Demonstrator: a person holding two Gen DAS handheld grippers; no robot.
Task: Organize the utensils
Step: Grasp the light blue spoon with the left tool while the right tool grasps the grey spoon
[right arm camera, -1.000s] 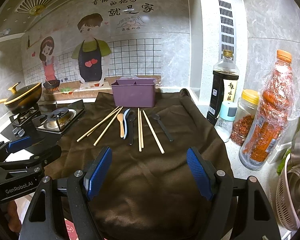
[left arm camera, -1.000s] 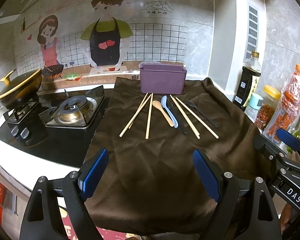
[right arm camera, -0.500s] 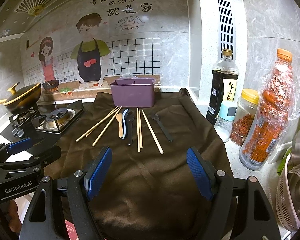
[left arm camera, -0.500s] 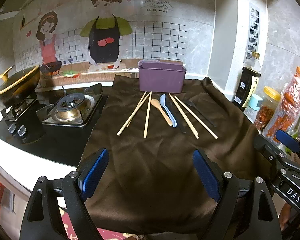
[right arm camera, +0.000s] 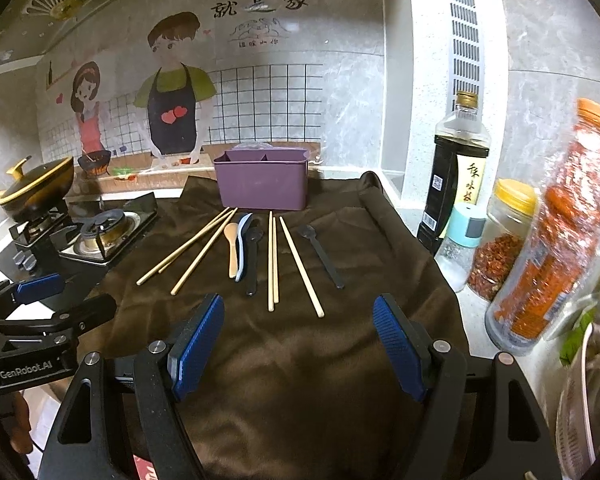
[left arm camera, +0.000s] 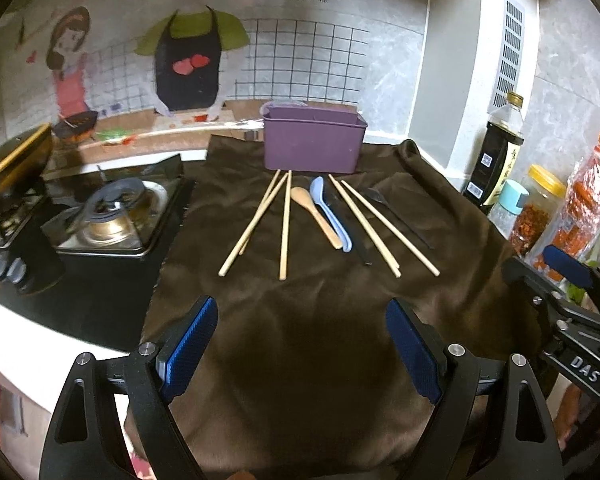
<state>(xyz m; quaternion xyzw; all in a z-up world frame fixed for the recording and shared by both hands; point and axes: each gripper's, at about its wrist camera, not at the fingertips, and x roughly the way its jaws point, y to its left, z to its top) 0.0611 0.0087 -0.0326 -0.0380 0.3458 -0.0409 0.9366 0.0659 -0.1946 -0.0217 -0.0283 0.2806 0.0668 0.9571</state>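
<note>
Several wooden chopsticks (left arm camera: 284, 226) (right arm camera: 271, 266) lie fanned on a brown cloth (left arm camera: 300, 340) (right arm camera: 320, 360), with a wooden spoon (left arm camera: 316, 216) (right arm camera: 232, 248), a light blue spoon (left arm camera: 330, 212) (right arm camera: 242, 246) and two black spoons (left arm camera: 396, 216) (right arm camera: 322, 254) among them. A purple divided holder (left arm camera: 312, 144) (right arm camera: 264, 184) stands upright behind them. My left gripper (left arm camera: 300, 354) hovers open over the cloth's near part, well short of the utensils. Open too, my right gripper (right arm camera: 298, 346) hangs just short of the chopstick ends. Nothing sits between either pair of fingers.
A gas stove (left arm camera: 104, 216) (right arm camera: 96, 236) with a black and gold pot (right arm camera: 36, 192) is on the left. On the right stand a soy sauce bottle (right arm camera: 456, 172), a small blue-capped bottle (right arm camera: 458, 248), a chilli jar (right arm camera: 500, 240) and a wrapped orange bottle (right arm camera: 556, 232). A metal basket (right arm camera: 588, 412) sits lower right.
Both grippers have moved forward a little toward the utensils, which now look larger and closer. The left view has tilted down slightly. Nothing on the cloth has moved.
</note>
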